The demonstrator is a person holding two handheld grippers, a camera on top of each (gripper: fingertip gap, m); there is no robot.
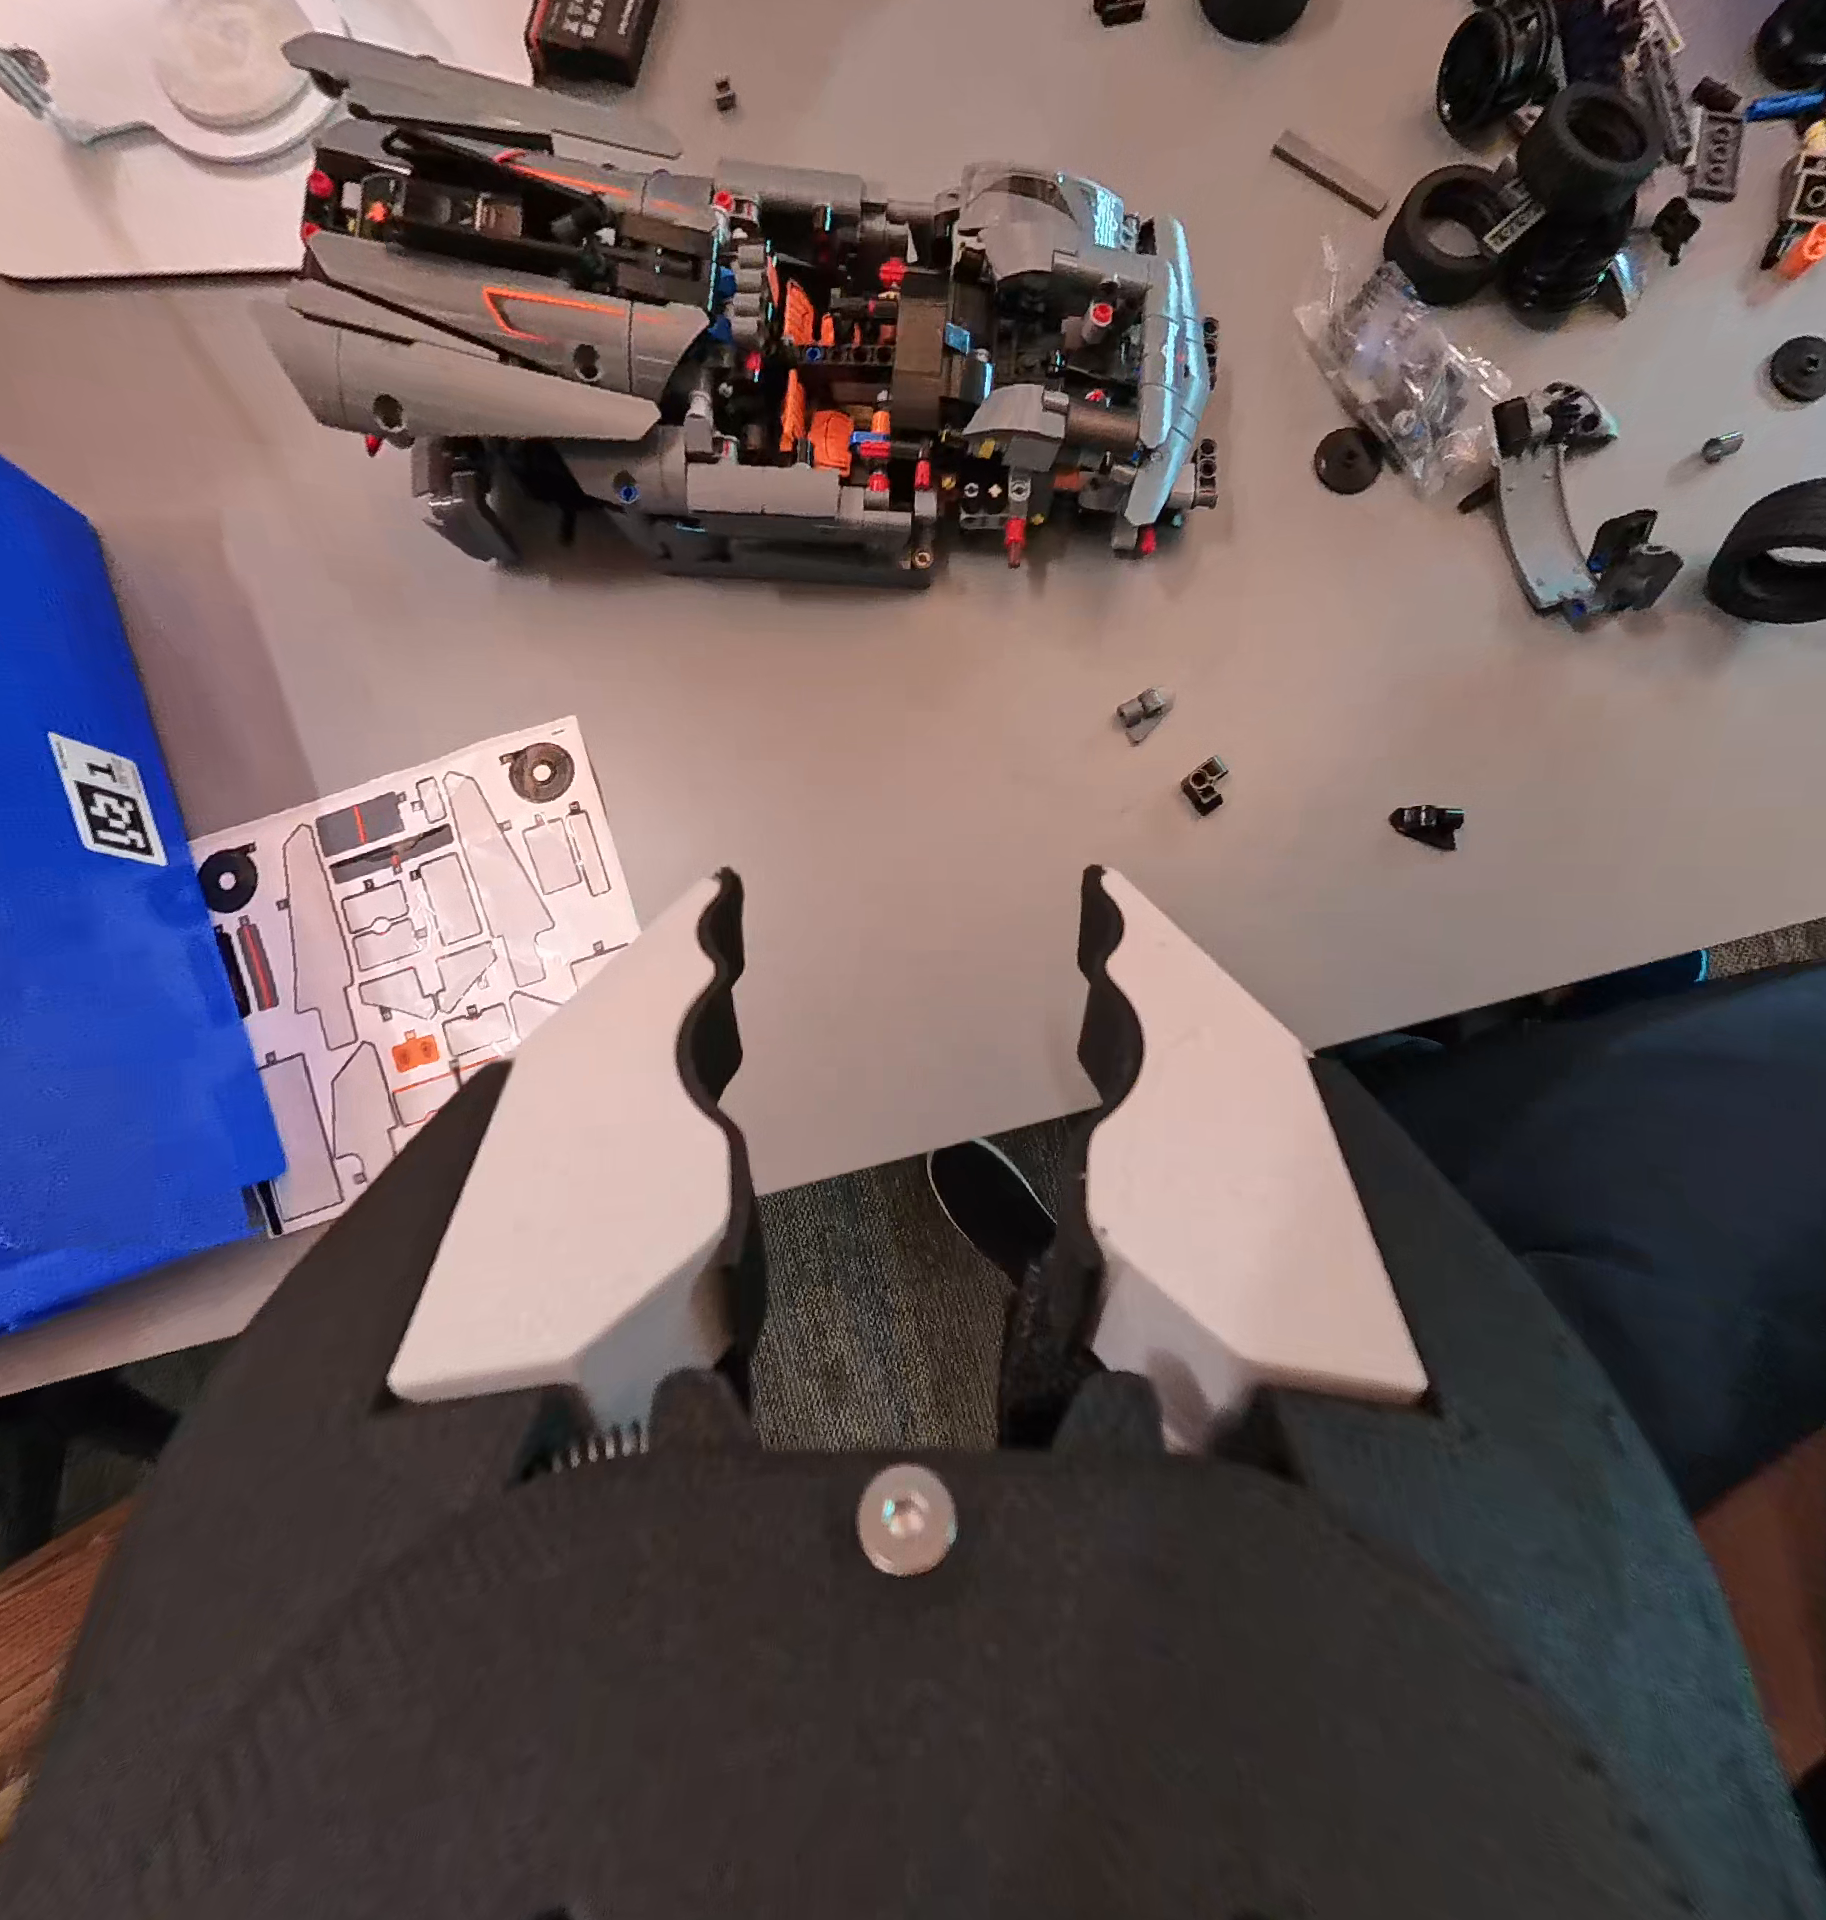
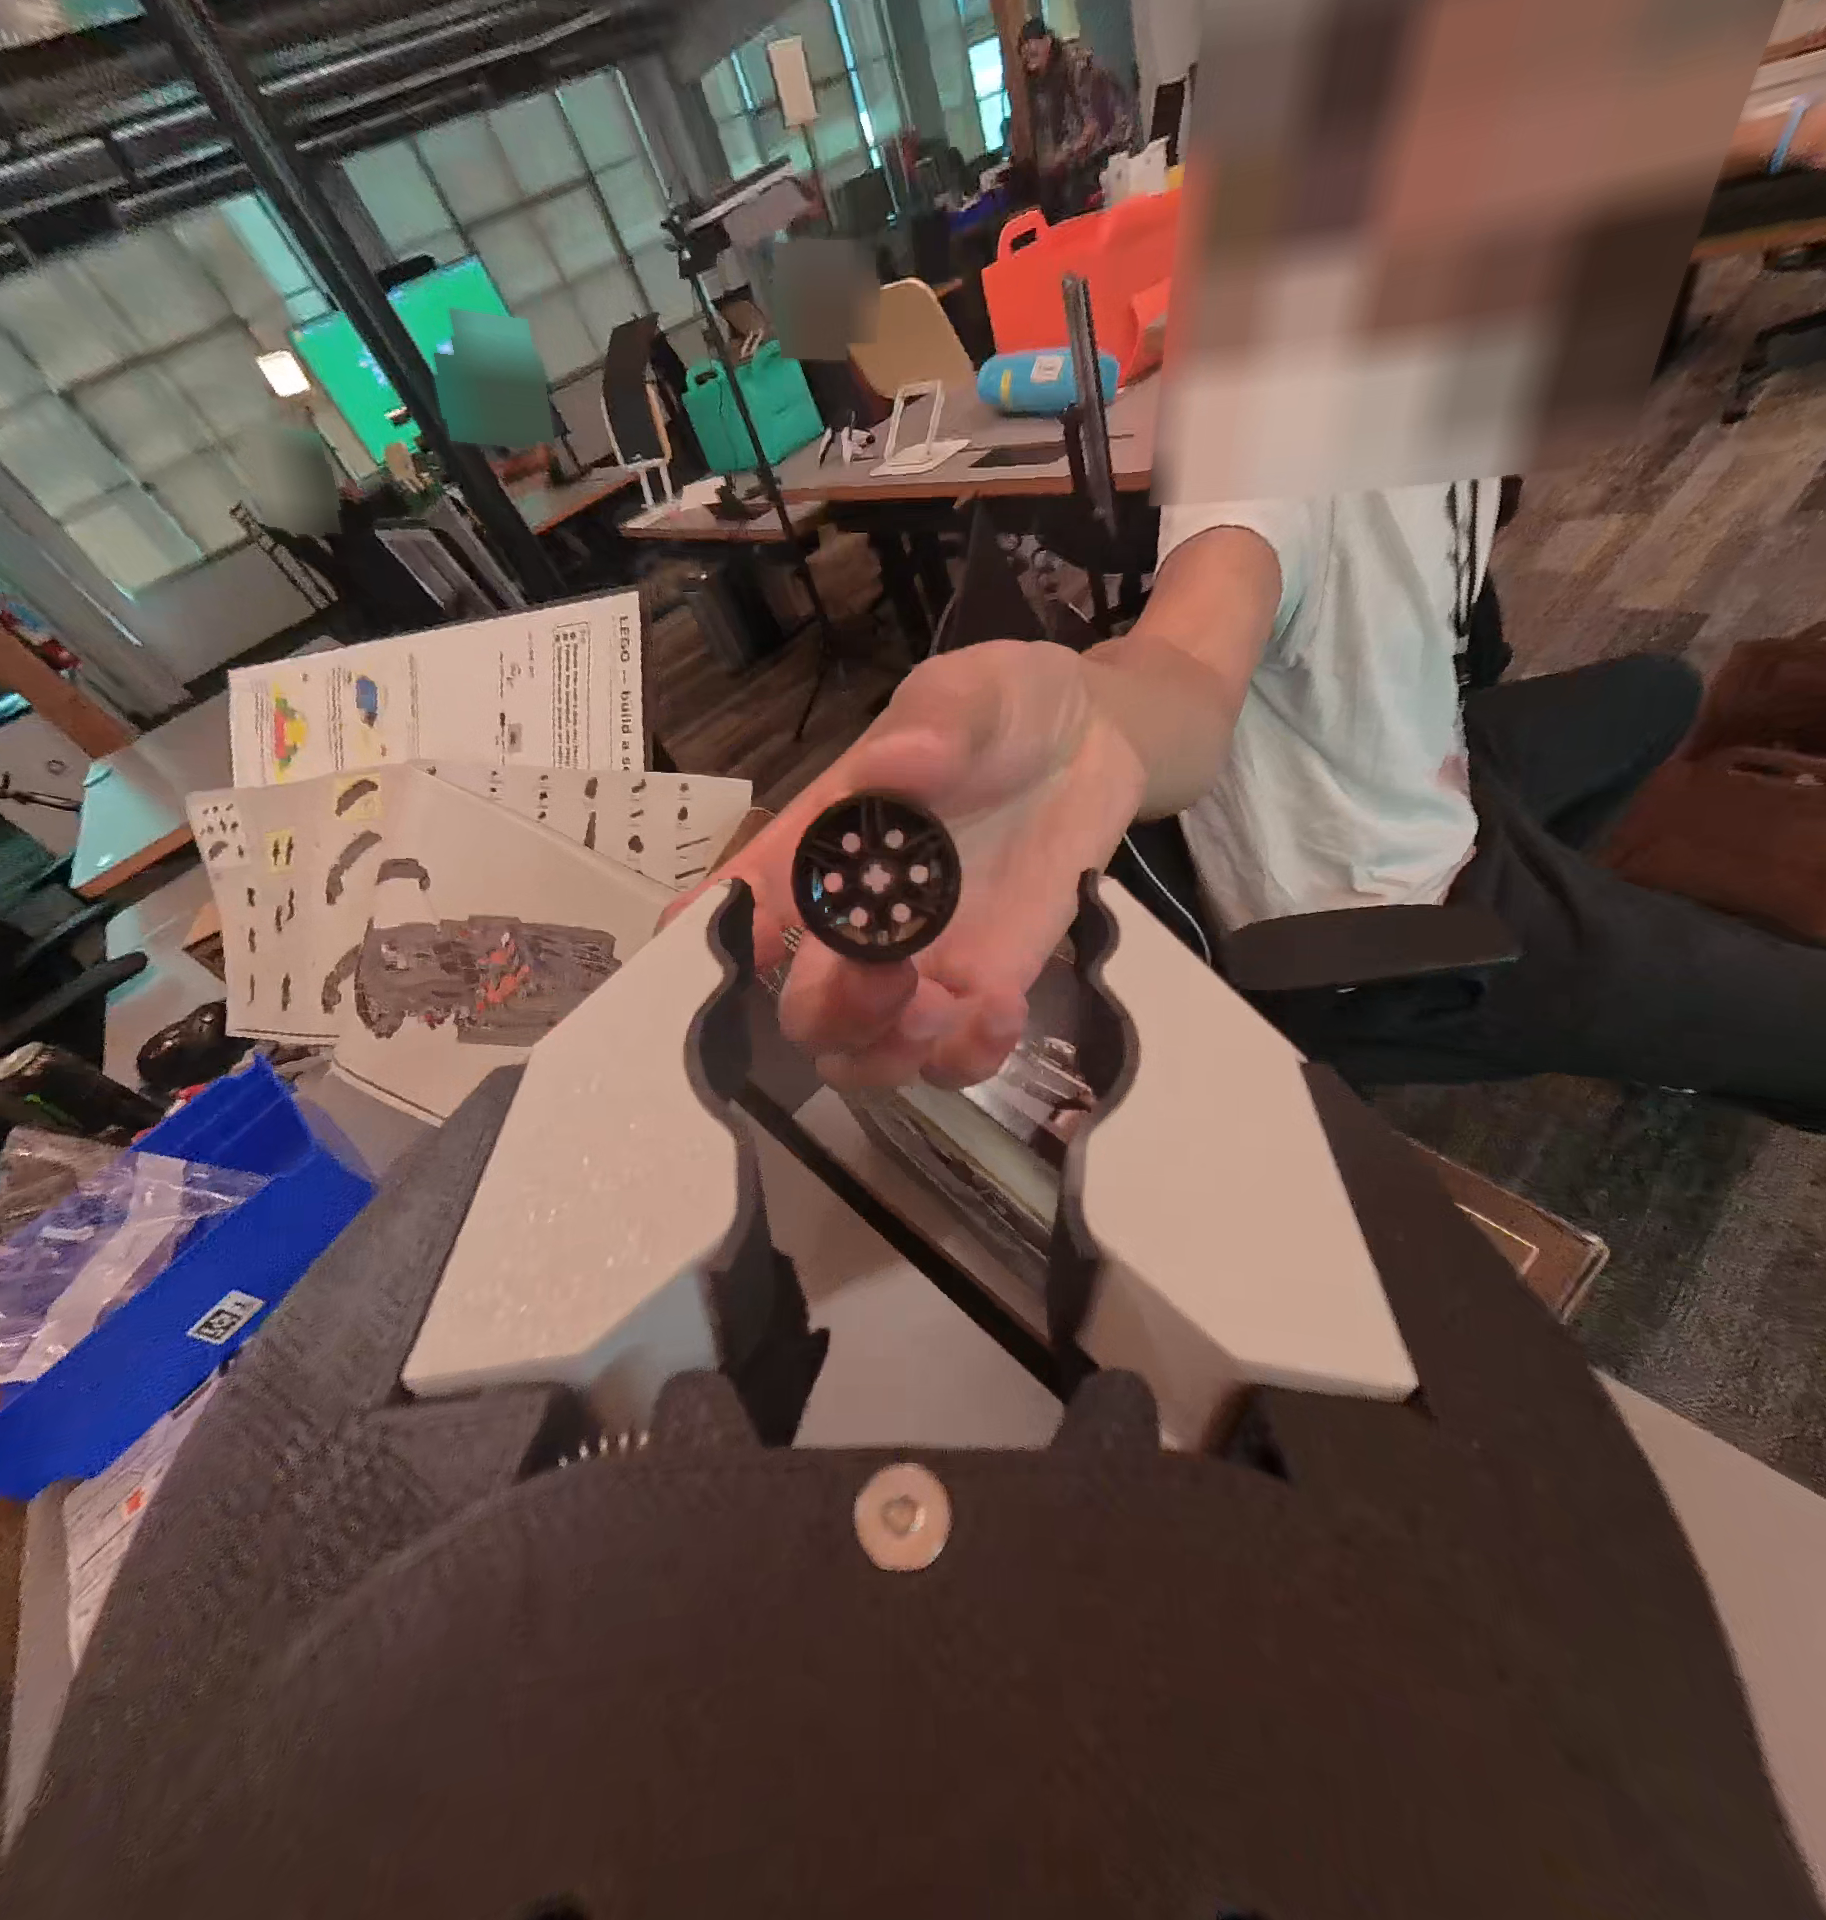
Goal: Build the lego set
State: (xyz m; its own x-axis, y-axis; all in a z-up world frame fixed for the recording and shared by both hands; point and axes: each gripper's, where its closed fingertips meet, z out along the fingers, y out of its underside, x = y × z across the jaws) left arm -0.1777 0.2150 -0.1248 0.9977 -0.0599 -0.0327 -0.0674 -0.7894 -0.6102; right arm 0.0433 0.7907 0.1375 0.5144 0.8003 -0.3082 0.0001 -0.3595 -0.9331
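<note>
A part-built grey, black and orange lego car (image 1: 763, 364) lies on the grey table (image 1: 888, 665) in the left wrist view. My left gripper (image 1: 911, 883) is open and empty, held above the table's near edge, well short of the car. In the right wrist view my right gripper (image 2: 914, 894) is open and empty. A person's hand (image 2: 992, 831) holds a black wheel rim (image 2: 876, 875) just beyond my fingertips, level with the gap between them. Open instruction pages (image 2: 441, 914) lie to the left.
Loose tyres (image 1: 1792, 551), rims and small pieces (image 1: 1205, 784) lie at the table's right. A sticker sheet (image 1: 410, 935) and a blue bin (image 1: 78, 935) lie at the left. In the right wrist view a blue bin (image 2: 192, 1278) holds plastic bags; the person sits at the right. About 65 cm separates my left fingertips from my right.
</note>
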